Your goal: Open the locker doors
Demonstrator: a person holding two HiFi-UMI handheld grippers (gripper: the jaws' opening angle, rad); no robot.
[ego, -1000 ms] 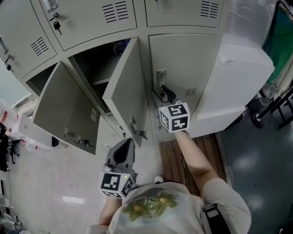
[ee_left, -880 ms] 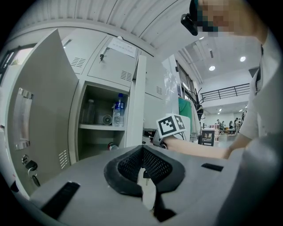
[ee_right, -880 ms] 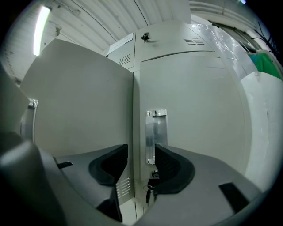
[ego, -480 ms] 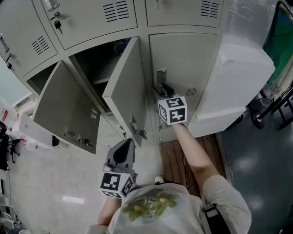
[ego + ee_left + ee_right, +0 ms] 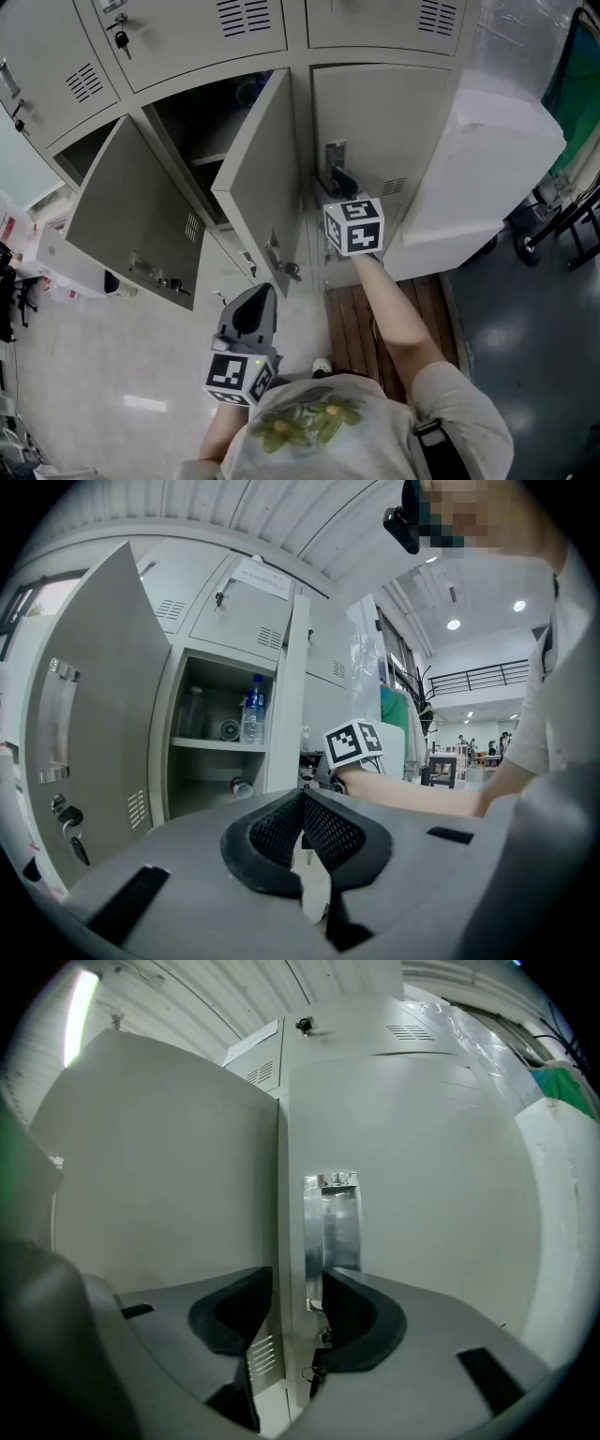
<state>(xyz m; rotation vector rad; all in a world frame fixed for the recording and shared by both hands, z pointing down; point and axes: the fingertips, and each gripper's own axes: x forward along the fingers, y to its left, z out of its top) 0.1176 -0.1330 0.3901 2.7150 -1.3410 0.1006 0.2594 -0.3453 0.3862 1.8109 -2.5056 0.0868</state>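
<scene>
Relative to the frame one second earlier, the right gripper [image 5: 337,186] has risen along the closed locker door [image 5: 394,122] to its handle plate [image 5: 335,157], and the lockers now sit slightly lower in the head view. The left gripper [image 5: 251,305] is unchanged, held low in front of the middle door [image 5: 258,178]. The closed door remains shut; the middle door and the left door [image 5: 131,211] stand open as before. Only the right gripper view shows that its jaws are apart, one on either side of the closed door's left edge and the inner strip of the handle plate, with a key ring [image 5: 312,1372] hanging below. Whether the pads touch the metal cannot be told. Only the left gripper view shows its jaws pressed together at the tips with nothing between them. Beyond them lies the middle compartment, with a water bottle [image 5: 251,708] upright on a shelf [image 5: 220,744], and keys [image 5: 66,819] hang on the left door. The panel of the open middle door stands just left of the right gripper. At right, a white block [image 5: 487,159] juts forward beside the closed door.
</scene>
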